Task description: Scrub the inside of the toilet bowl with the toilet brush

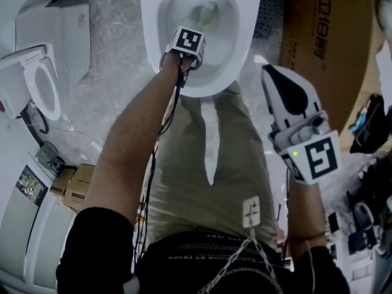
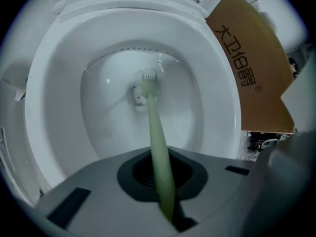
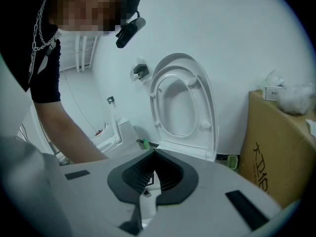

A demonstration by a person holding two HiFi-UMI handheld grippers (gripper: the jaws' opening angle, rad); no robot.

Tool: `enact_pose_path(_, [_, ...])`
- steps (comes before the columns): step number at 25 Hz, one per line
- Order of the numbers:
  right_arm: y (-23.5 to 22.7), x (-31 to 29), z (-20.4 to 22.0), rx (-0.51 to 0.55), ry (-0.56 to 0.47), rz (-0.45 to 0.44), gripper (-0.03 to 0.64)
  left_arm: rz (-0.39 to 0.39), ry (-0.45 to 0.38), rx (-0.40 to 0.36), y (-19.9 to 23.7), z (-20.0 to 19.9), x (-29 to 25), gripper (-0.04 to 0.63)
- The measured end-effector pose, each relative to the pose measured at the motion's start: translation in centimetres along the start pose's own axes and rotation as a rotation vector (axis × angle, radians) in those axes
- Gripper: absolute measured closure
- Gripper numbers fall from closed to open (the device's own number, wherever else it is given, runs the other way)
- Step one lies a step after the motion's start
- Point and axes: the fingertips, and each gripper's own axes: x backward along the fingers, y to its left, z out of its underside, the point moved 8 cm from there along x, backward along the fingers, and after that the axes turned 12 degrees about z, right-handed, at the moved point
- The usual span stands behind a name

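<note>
Left tongs (image 2: 163, 191) pinched slim pale-green toilet brush (image 2: 154, 132); risked twisting, slipping against white ceramic toilet bowl (image 2: 59, 107). Right tongs (image 3: 150, 179) pressed together, empty.

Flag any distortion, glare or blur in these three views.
Head view: dim but fairly sharp, little distortion. Left gripper view: strong fisheye bending with black corners; soft glints on the toilet bowl; the brush blurs close to the lens. Right gripper view: same fisheye, no harsh glare.

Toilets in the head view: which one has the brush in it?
The toilet at top middle, ahead of the person: the left gripper holds the green toilet brush in its bowl. The toilet at left has none.
</note>
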Motion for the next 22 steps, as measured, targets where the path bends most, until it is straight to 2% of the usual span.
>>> enact_pose_path(5, [0.4,-0.3,-0.1,-0.003,0.000,-0.001,0.614,0.035,0.067,-0.015,-0.3,0.6,-0.6,0.594])
enact_pose_path(17, [1.9,-1.4,-0.3,0.006,0.003,-0.007,0.612,0.019,0.374,-0.075,-0.1,4.2,-1.3,0.594])
enact_pose_path(20, [2.3,-1.6,-0.5,0.011,0.002,-0.010,0.612,0.029,0.369,-0.070,0.7,4.3,-0.7,0.594])
enact_pose_path(22, [2.5,-1.8,-0.7,0.013,0.003,-0.010,0.614,0.089,0.315,0.001,1.0,4.2,-0.8,0.594])
